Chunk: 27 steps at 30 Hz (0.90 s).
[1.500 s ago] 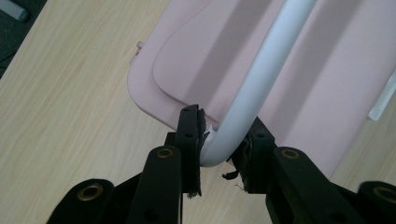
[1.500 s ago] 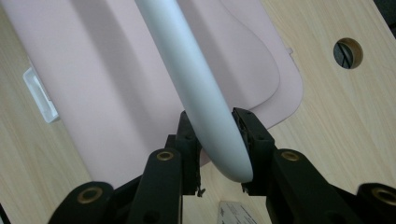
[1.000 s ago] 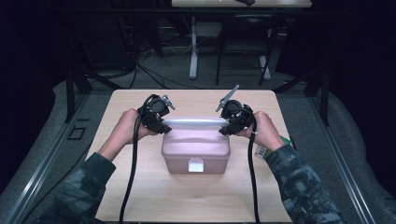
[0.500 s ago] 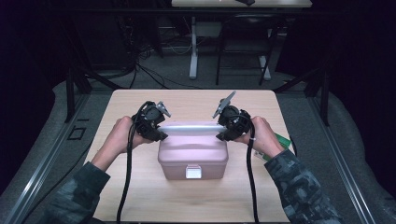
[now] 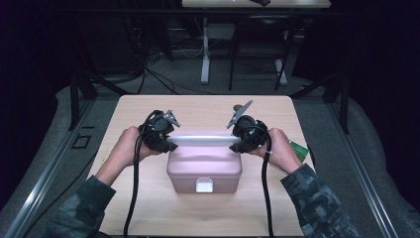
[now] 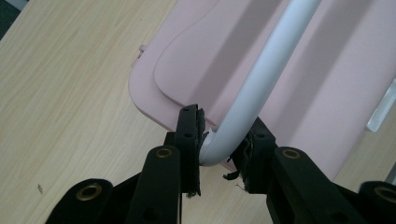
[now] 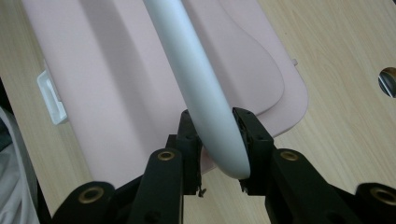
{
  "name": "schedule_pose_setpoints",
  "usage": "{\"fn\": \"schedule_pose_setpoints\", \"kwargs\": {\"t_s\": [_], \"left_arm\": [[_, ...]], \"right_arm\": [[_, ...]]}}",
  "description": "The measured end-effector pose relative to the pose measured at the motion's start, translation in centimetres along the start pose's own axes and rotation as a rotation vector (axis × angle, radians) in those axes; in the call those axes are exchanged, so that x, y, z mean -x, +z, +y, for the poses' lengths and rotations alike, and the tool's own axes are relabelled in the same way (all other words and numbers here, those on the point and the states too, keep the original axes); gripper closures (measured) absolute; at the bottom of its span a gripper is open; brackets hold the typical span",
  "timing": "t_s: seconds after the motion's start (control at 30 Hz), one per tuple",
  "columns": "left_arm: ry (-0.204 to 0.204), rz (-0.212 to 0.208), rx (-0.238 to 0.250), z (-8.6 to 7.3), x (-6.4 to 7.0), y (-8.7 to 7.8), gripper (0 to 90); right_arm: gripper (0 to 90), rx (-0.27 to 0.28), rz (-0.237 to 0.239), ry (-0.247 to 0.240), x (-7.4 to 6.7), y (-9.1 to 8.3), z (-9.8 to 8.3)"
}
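Pink box sits mid-table, latch facing 6 o'clock. White handle spans its top, 9 to 3 o'clock. Left gripper clamped on the handle's 9 o'clock bend; right gripper clamped on the 3 o'clock bend, pads pressing both sides.
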<state>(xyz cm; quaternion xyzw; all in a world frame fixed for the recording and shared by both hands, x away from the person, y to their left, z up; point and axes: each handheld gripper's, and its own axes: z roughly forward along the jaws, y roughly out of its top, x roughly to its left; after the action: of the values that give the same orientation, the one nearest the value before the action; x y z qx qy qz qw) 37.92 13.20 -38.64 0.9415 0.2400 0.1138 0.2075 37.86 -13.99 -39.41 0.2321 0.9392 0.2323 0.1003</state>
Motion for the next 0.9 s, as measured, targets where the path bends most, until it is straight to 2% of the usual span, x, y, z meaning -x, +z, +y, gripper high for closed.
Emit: {"fn": "schedule_pose_setpoints", "kwargs": {"t_s": [0.1, 0.2, 0.3, 0.4, 0.53, 0.67, 0.77, 0.9], "left_arm": [[0.000, 0.008, 0.007, -0.1, 0.1, 0.0, 72.6], [-0.025, 0.008, 0.035, -0.3, 0.0, 0.0, 68.9], [-0.062, 0.020, 0.061, -0.6, 0.0, -0.3, 48.8], [-0.087, 0.028, 0.095, -1.4, 0.0, -0.9, 34.1], [-0.131, 0.043, 0.139, -3.1, 0.1, -2.0, 23.8], [-0.187, 0.064, 0.175, -5.3, 0.0, -2.6, 19.6], [-0.251, 0.080, 0.193, -7.1, -0.3, -2.5, 16.5], [-0.319, 0.112, 0.188, -9.6, -1.0, -1.6, 14.3]], "right_arm": [[73.3, 0.031, 0.003, 0.009, 0.0, 0.0, -0.3], [73.1, 0.048, 0.009, 0.007, 0.1, 0.0, -0.5], [73.0, 0.061, 0.011, 0.006, 0.2, 0.0, -0.7], [72.8, 0.077, 0.015, 0.010, 0.2, 0.0, -0.9], [72.5, 0.113, 0.018, 0.024, 0.3, 0.0, -1.3], [72.1, 0.149, 0.015, 0.044, 0.2, 0.1, -1.7], [71.9, 0.169, 0.013, 0.056, 0.1, 0.1, -2.0], [72.1, 0.179, 0.007, 0.058, 0.1, 0.1, -2.1]]}}
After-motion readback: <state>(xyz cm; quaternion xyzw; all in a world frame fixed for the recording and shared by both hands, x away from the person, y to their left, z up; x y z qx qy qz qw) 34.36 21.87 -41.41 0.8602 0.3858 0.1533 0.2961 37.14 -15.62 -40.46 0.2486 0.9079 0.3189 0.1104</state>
